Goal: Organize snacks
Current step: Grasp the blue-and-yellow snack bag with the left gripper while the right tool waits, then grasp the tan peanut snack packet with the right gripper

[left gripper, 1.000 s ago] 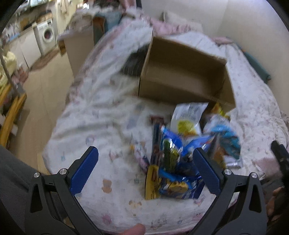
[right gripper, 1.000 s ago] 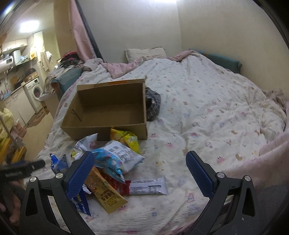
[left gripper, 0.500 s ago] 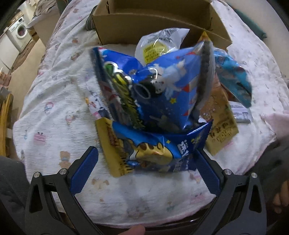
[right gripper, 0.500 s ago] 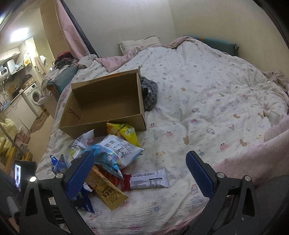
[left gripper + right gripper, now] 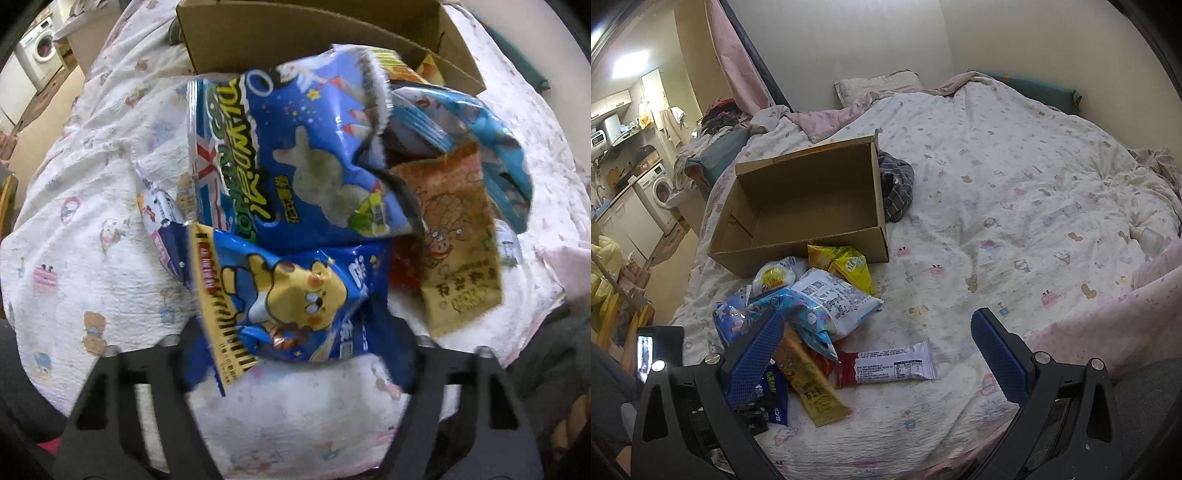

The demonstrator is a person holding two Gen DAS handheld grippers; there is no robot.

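A pile of snack packets lies on the quilt in front of an open cardboard box (image 5: 798,206), which also shows in the left wrist view (image 5: 295,33). In the left wrist view my left gripper (image 5: 299,354) is open, its jaws either side of a blue bag with a yellow cartoon animal (image 5: 291,295). A bigger blue bag (image 5: 295,162) and an orange packet (image 5: 458,251) lie behind. My right gripper (image 5: 877,343) is open and empty above the quilt, with a white and red bar (image 5: 890,365) below it. The pile (image 5: 812,295) lies by its left finger.
A grey striped cloth (image 5: 895,184) lies beside the box. The flowered quilt (image 5: 1015,206) stretches right to pillows and the wall. A kitchen with a washing machine (image 5: 659,192) is off the bed's left edge. A small bottle (image 5: 1148,238) lies at far right.
My left gripper has dropped from high above the bed close down to the snack pile, and its jaws now flank the blue cartoon bag. My right gripper has risen and tilted slightly.
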